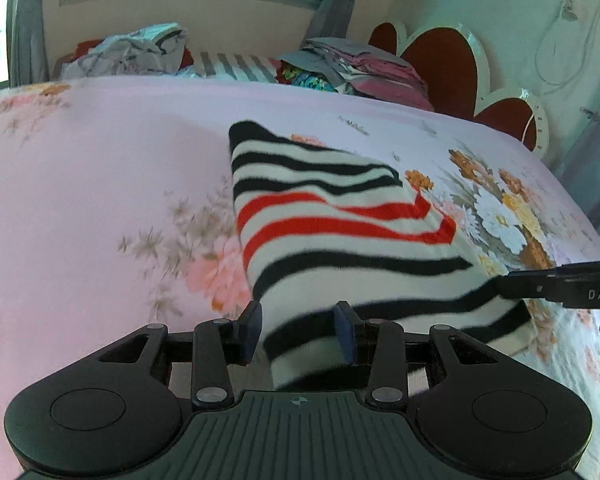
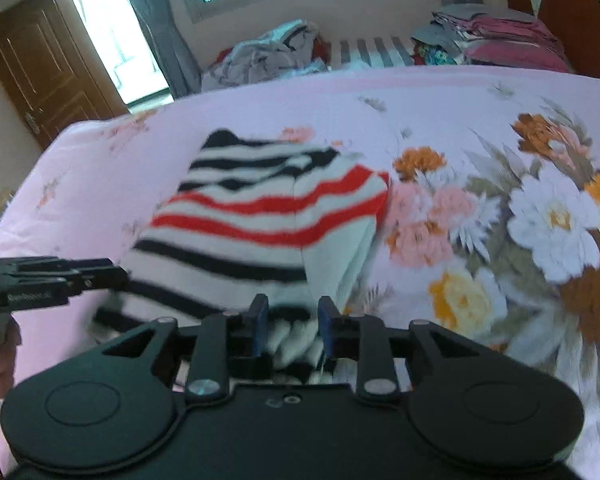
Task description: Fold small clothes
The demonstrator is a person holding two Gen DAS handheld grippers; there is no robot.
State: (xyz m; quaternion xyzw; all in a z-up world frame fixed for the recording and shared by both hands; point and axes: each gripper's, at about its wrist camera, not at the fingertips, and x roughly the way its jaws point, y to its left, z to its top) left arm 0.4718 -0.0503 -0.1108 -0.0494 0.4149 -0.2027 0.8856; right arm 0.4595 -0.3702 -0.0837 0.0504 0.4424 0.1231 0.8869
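Observation:
A small knitted garment (image 1: 340,232) with black, white and red stripes lies on the pink floral bed sheet (image 1: 100,184); it also shows in the right wrist view (image 2: 268,208). My left gripper (image 1: 298,330) is open, with the garment's near hem between its blue pads. My right gripper (image 2: 292,326) has bunched white and black cloth between its pads, its jaws partly apart. The right gripper's fingers (image 1: 540,284) reach the garment's right hem. The left gripper (image 2: 60,276) touches its left hem.
Piles of folded and loose clothes (image 1: 340,68) lie at the bed's far side under a window. A red heart-shaped headboard (image 1: 452,68) stands at the right. A wooden door (image 2: 40,64) is at the far left.

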